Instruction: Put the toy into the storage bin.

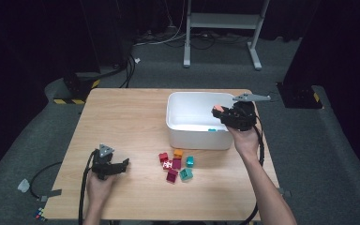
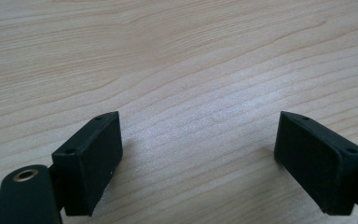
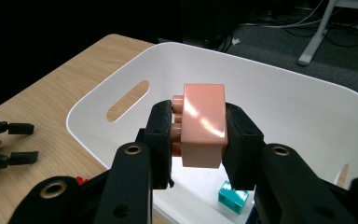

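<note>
Jaws tight on pink block (image 3: 204,125)

A pale pink toy brick (image 3: 204,123), glossy, with round studs facing sideways (toward the left), is pinched upright in the air over the right side of a white plastic bin (image 3: 121,81).

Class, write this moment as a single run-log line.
right gripper: shut on pink block, above white bin | bin holds teal block | left gripper: open, on table
</note>
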